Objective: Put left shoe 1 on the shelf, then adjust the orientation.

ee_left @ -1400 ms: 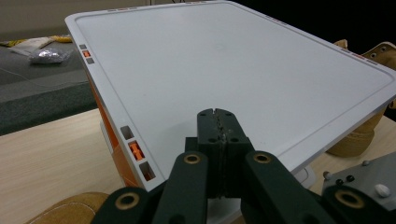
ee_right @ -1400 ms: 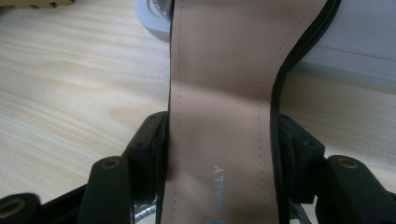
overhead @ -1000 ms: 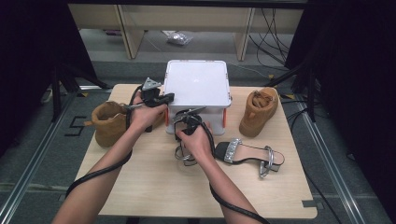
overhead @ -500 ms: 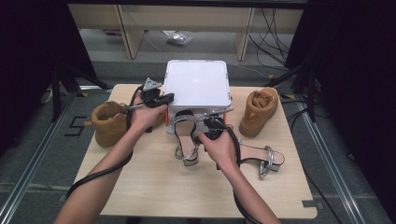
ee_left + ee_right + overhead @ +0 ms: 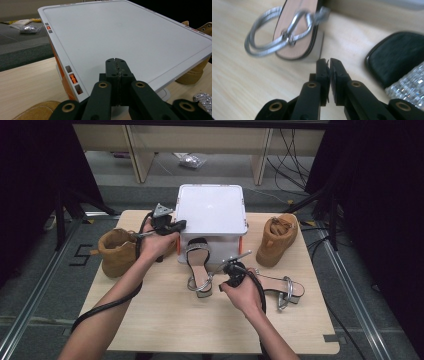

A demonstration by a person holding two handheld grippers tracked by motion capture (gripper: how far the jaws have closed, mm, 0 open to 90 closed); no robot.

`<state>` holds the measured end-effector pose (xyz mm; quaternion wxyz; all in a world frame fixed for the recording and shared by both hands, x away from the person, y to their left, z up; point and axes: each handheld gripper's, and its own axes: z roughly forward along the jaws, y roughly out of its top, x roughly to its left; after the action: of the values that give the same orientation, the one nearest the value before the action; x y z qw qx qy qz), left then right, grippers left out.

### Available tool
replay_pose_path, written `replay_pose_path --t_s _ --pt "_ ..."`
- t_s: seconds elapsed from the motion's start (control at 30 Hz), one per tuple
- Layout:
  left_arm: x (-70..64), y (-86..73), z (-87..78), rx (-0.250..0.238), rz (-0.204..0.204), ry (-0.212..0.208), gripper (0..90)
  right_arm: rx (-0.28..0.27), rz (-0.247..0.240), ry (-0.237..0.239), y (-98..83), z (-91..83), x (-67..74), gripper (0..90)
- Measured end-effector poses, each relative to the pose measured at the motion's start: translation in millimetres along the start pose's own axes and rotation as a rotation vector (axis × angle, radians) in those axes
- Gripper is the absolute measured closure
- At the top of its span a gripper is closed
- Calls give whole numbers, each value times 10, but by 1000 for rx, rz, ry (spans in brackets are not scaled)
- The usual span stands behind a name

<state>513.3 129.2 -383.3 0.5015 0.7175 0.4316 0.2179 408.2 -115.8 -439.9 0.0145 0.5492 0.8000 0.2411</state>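
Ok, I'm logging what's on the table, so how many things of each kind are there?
Tan boots: 2, one at the left and one at the right
Strappy sandals: 2, one by the box and one farther right
White box: 1
Total: 5

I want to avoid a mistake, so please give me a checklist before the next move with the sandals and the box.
1. Right gripper empty: ok; its jaws have just been closing with nothing between them.
2. Left gripper shut, empty, over the lid's edge: ok.
3. Box lid off: not ok, it is on.
4. Both sandals flat on the table, apart: ok.
5. Lid clips released: cannot tell.
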Motion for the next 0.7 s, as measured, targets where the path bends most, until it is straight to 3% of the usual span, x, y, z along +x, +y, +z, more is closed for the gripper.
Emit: replay_pose_path --t_s 0.17,0.2,0.23,0.27,0.3,0.33,0.43,0.53,0.63,0.7 --pt "9 5 -2 4 -7 -4 889 60 -32 -1 -129 31 115 873" --pt "5 7 2 2 -11 -5 889 59 -48 3 -143 35 124 876" --pt "3 10 3 4 -10 -3 889 48 -110 15 -147 67 102 878" --pt "1 12 3 6 -10 -2 889 56 -82 16 -169 75 143 881" --pt "-1 13 4 7 -11 -1 889 56 -110 29 -182 95 145 882" --pt "0 14 4 8 -12 -1 889 72 -86 40 -196 118 195 882" --pt "3 19 3 12 -13 -2 889 66 -141 67 -201 178 217 883" --pt "-2 18 4 11 -10 0 889 77 -119 75 -207 230 289 882" --pt "2 16 1 10 -11 -1 889 57 -149 88 -197 287 304 882" --pt "6 16 -1 10 -8 -3 889 60 -124 92 -198 307 340 882"
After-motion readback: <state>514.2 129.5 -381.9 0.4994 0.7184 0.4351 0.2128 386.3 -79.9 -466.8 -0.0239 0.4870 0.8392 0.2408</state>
